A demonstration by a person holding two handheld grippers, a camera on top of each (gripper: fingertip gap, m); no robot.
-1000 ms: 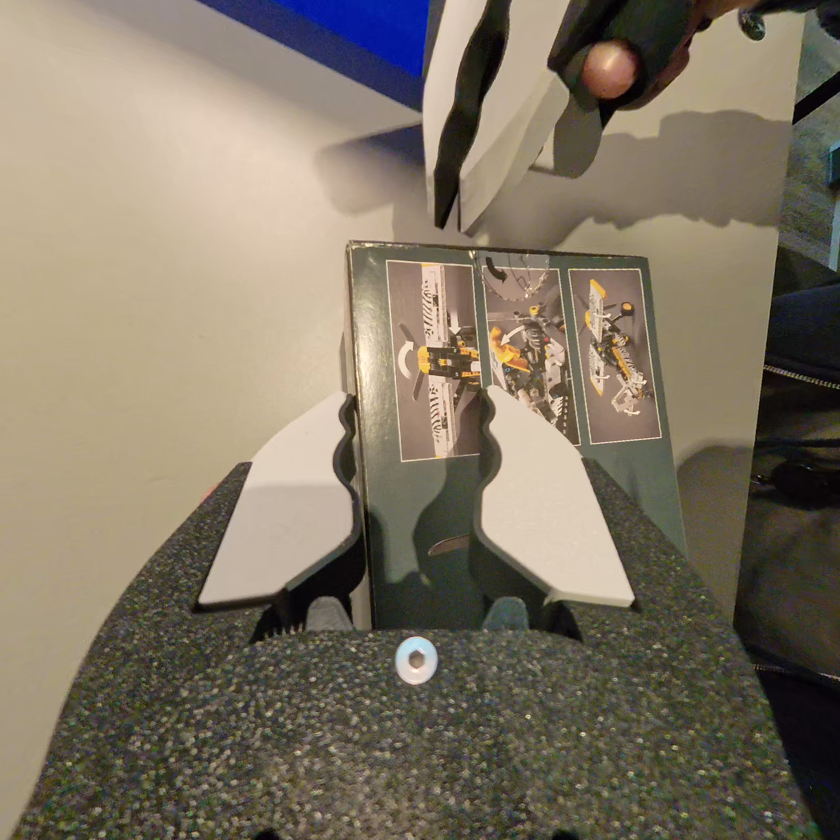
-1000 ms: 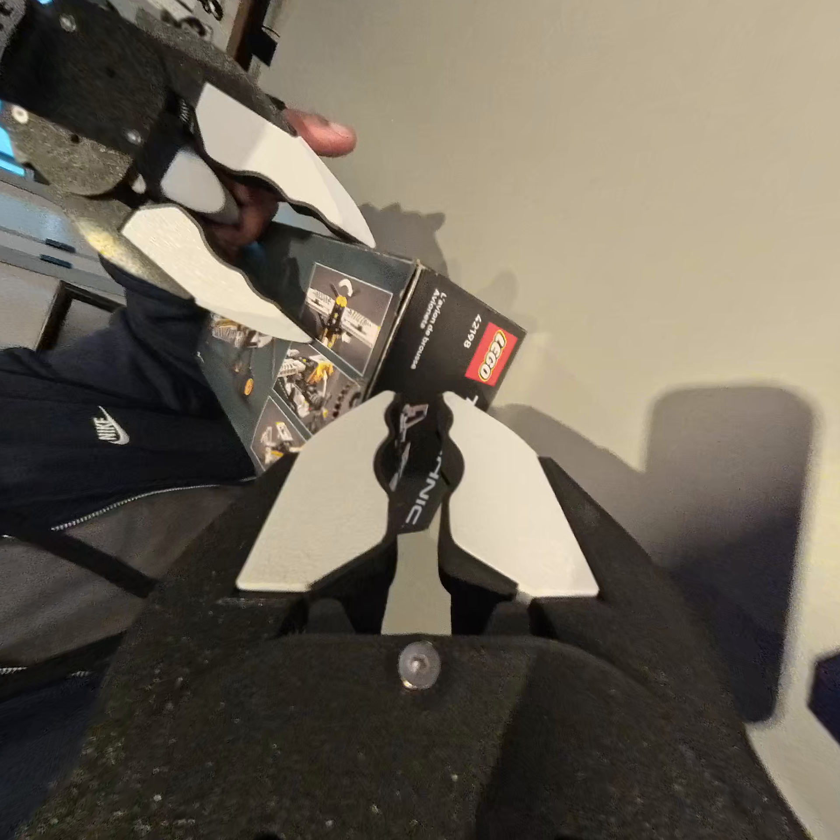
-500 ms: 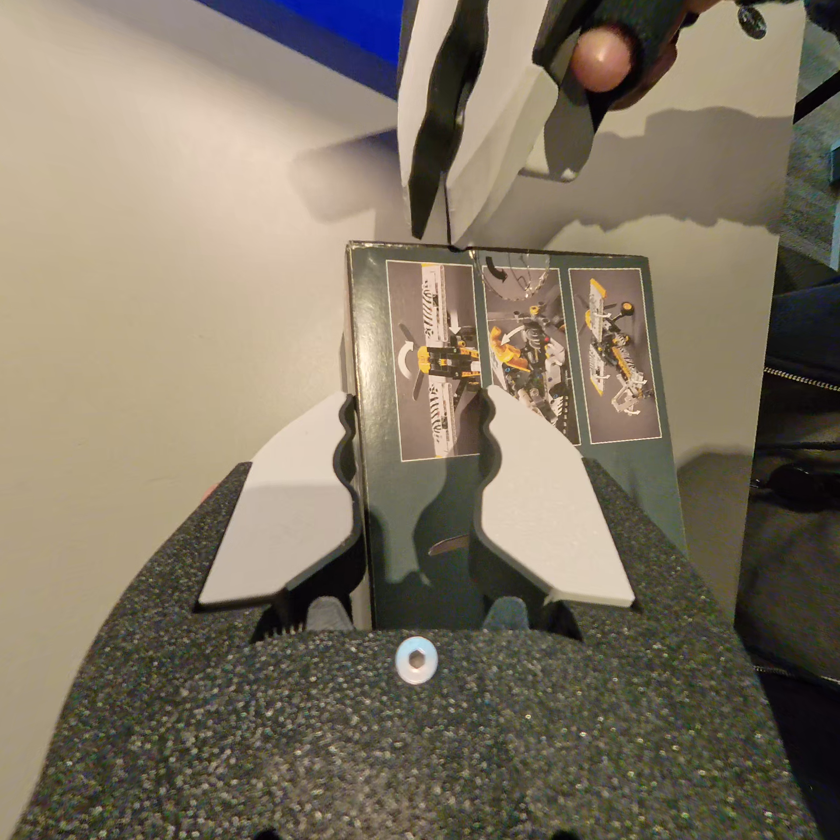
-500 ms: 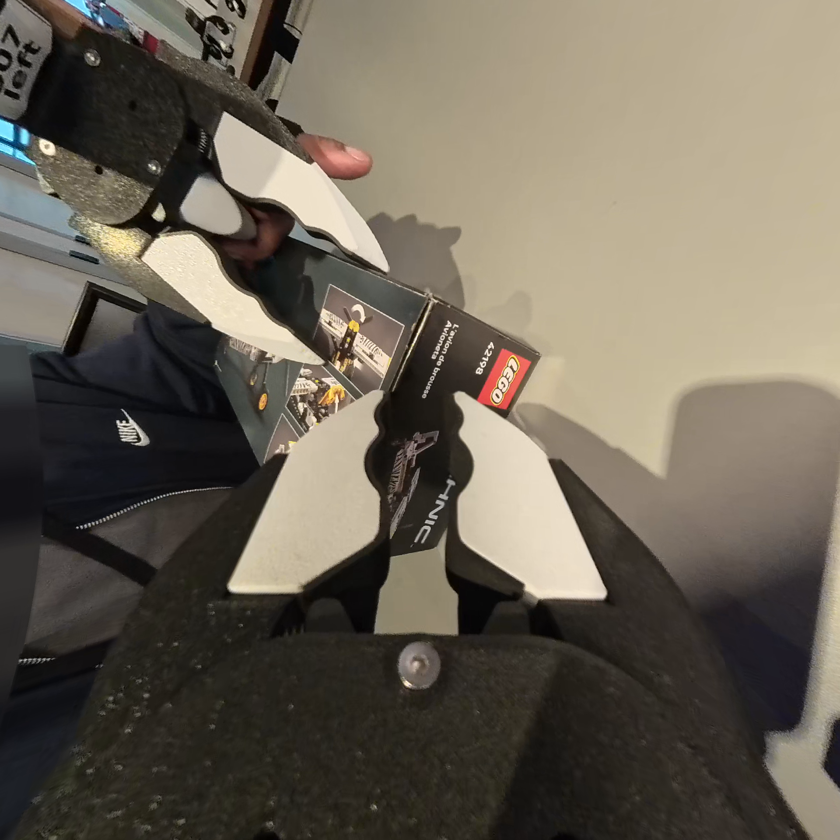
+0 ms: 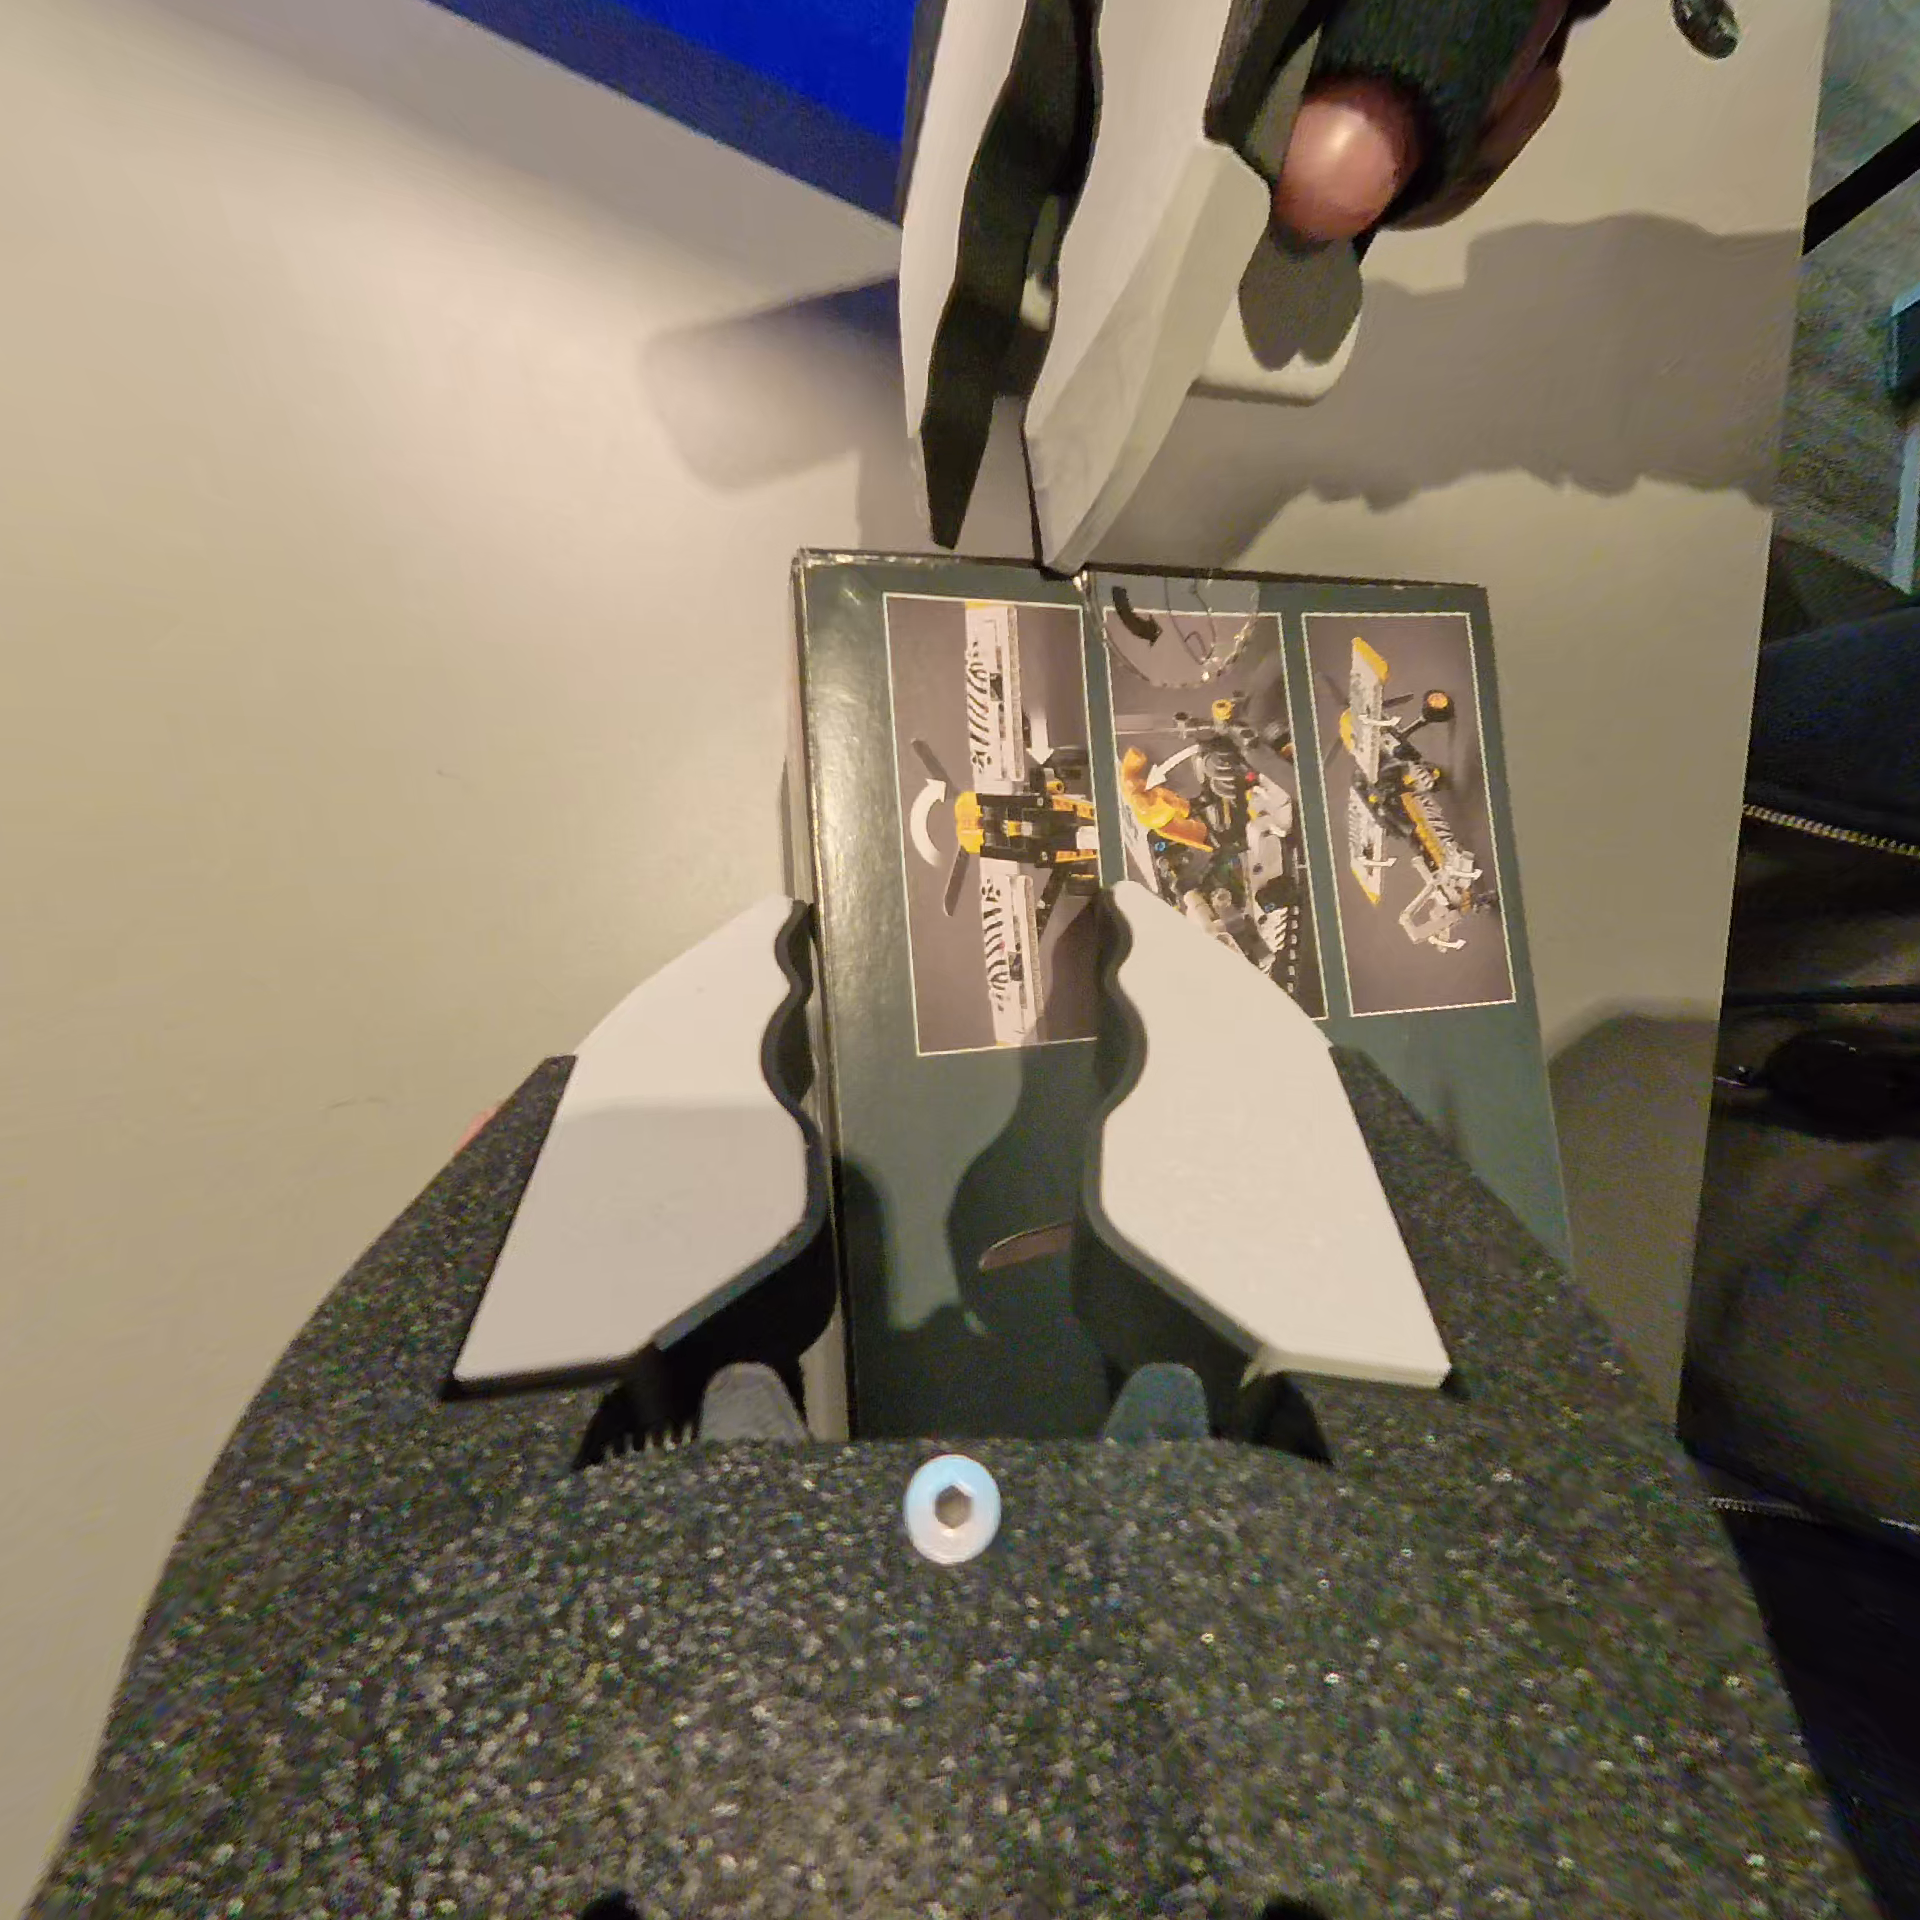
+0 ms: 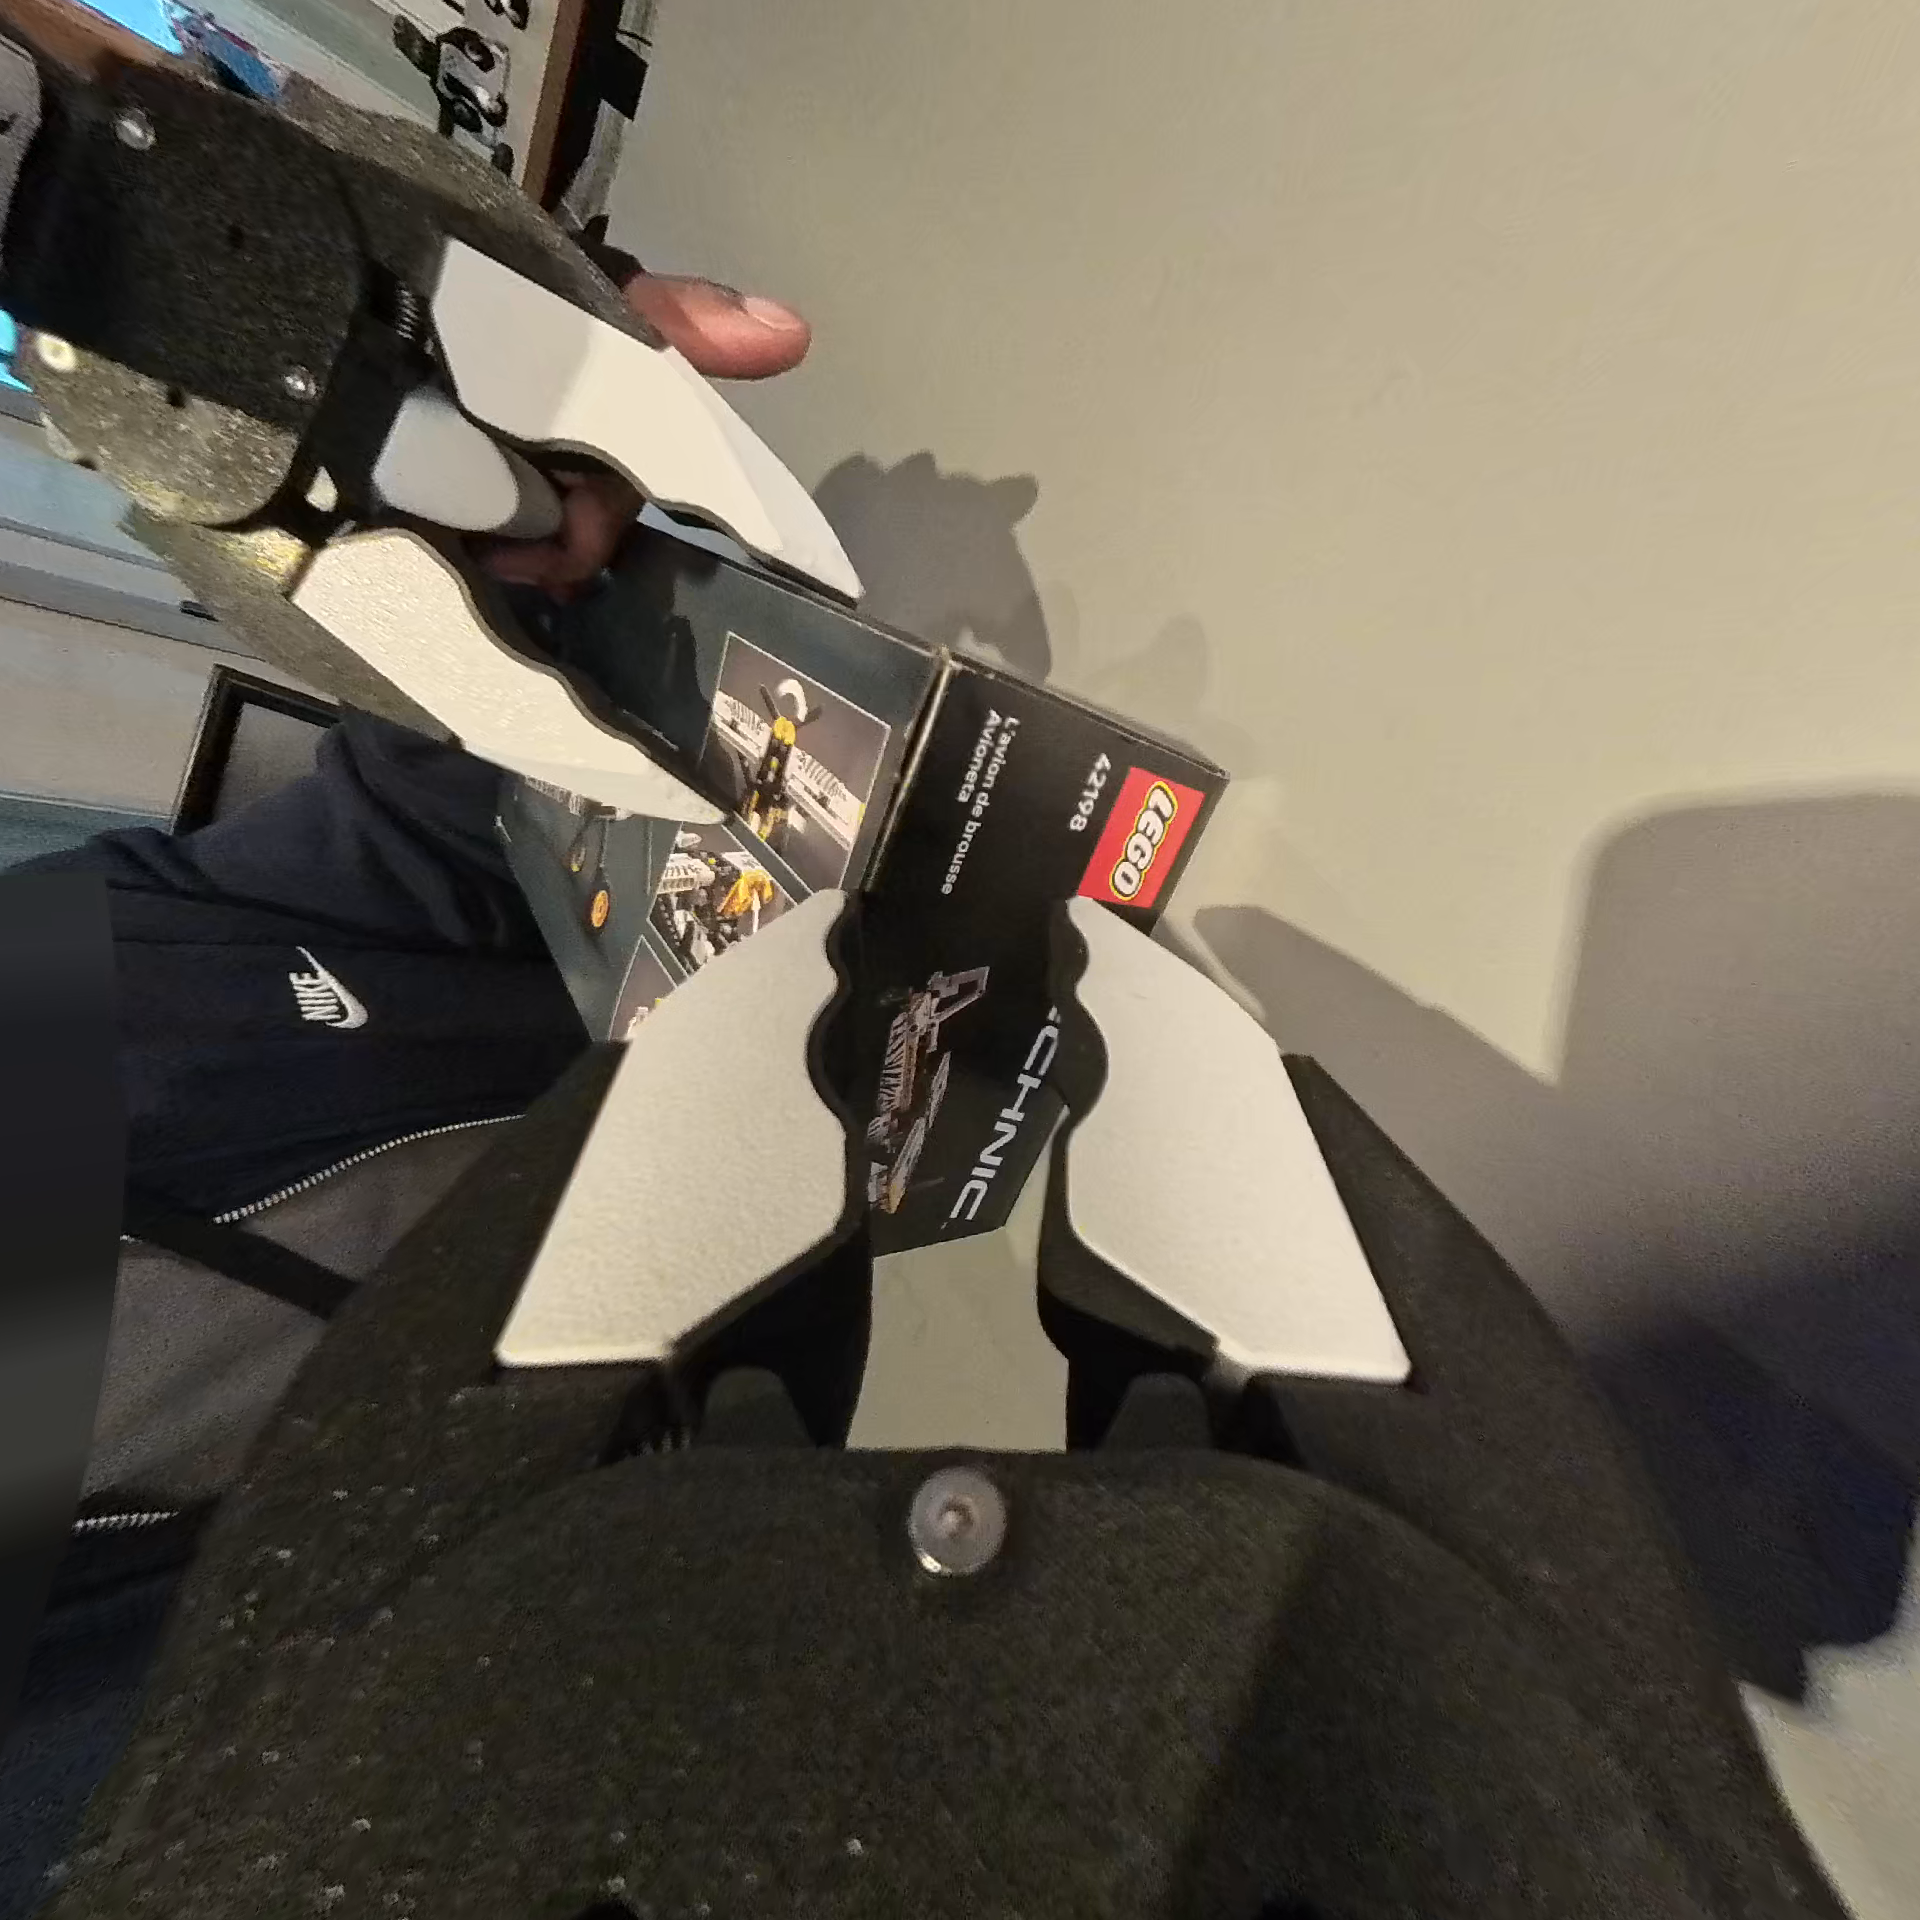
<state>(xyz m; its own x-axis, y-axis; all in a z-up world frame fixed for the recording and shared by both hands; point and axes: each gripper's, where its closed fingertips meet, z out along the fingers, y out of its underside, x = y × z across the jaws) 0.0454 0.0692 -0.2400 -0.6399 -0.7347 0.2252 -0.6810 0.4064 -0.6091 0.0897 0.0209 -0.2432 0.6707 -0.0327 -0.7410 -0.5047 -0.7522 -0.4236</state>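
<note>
The box [image 5: 1174,831] is dark green with three grey panels showing yellow, black and white zebra-striped models; its narrow end [image 6: 1039,821] is black with white print and a red square logo; the left gripper [image 5: 951,914] has pale grey fingers [image 5: 675,1132] with black pads on a speckled black body; the right gripper [image 6: 951,925] is coloured alike; the table [image 5: 364,623] is cream; a blue strip [image 5: 748,83] runs along its far edge; the sleeve [image 6: 312,987] is navy with a white mark.
</note>
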